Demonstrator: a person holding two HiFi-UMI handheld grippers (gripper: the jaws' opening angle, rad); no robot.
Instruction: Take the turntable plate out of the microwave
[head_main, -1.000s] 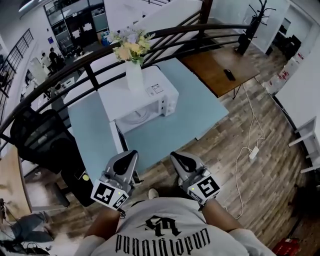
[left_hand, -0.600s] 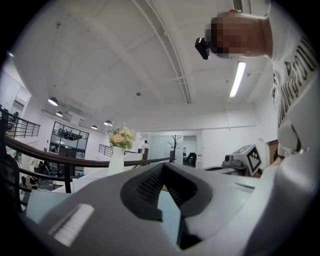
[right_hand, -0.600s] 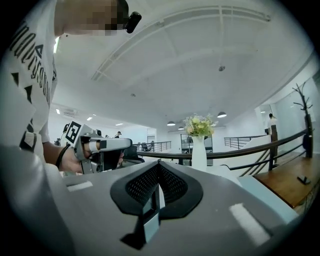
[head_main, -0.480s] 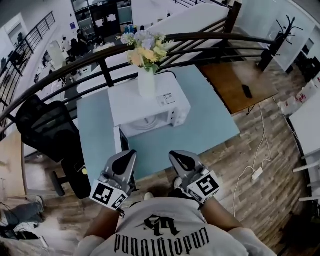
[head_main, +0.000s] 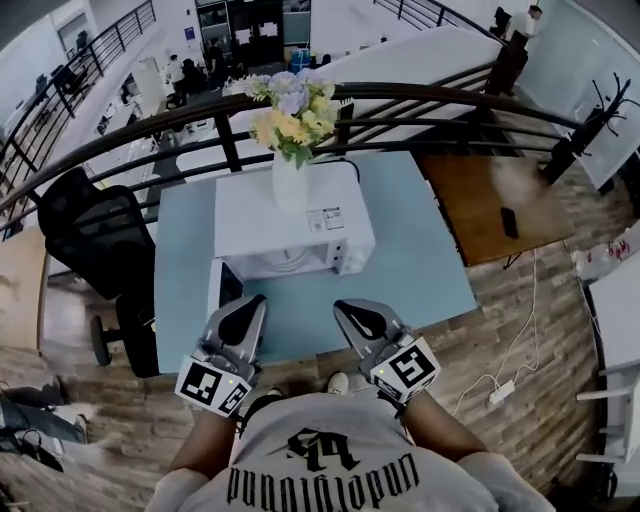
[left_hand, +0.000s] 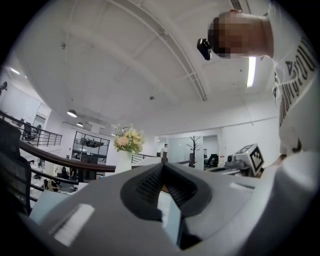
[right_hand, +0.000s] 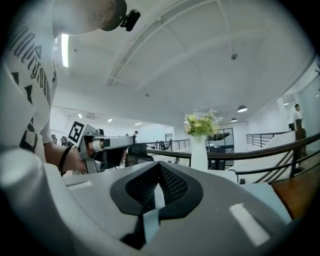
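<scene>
Left gripper (head_main: 250, 306): jaws pressed together with nothing between them, held level at the table's near edge.
Right gripper (head_main: 347, 308): likewise closed and empty, beside the left one but not touching it.
Table (head_main: 420, 260): pale blue; a bare strip of it lies between the grippers and the microwave.
Microwave (head_main: 250, 215): white, with its door (head_main: 222, 285) swung open at the left.
Turntable plate (head_main: 292, 262): inside the open cavity.
Vase (head_main: 289, 183): white, holding flowers, standing on the microwave's top.
Around: a black chair (head_main: 95, 240) to the left, a dark railing (head_main: 430, 95) behind, and a wooden table (head_main: 480, 195) to the right.

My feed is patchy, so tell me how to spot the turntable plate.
On the light blue table stands a white microwave with a vase of flowers on top. Its door is open; the turntable plate is the pale round disc inside it.
</scene>
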